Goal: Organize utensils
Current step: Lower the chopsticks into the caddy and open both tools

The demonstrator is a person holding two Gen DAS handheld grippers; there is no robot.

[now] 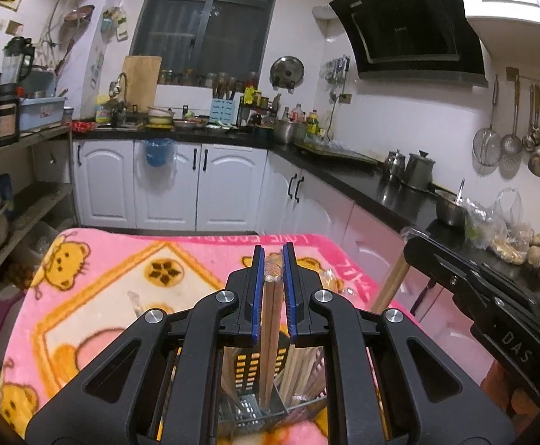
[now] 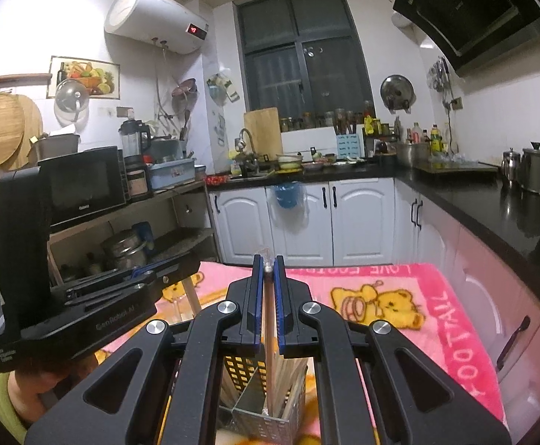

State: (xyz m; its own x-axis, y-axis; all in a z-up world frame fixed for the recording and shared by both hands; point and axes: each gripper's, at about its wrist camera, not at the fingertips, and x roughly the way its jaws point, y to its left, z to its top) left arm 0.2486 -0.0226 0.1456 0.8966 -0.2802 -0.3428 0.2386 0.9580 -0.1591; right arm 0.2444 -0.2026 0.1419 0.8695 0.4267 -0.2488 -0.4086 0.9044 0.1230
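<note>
My left gripper point(image 1: 273, 256) is shut on a pair of wooden chopsticks point(image 1: 270, 333) that stand upright, their lower ends inside a perforated metal utensil holder point(image 1: 247, 408) below the fingers. Several more chopsticks point(image 1: 303, 371) lean in the holder's right compartment. My right gripper point(image 2: 269, 261) is shut on a single wooden chopstick point(image 2: 270, 356), also upright over the same holder point(image 2: 259, 404), which has a divider and several chopsticks in its right compartment. The right gripper's body shows at the right of the left wrist view point(image 1: 492, 304); the left gripper's body shows at the left of the right wrist view point(image 2: 84, 296).
The holder stands on a table under a pink bear-print blanket point(image 1: 84, 296). White cabinets point(image 1: 166, 185) and a black countertop point(image 1: 381, 185) with pots lie behind. A shelf with a microwave point(image 2: 81, 185) is on the left.
</note>
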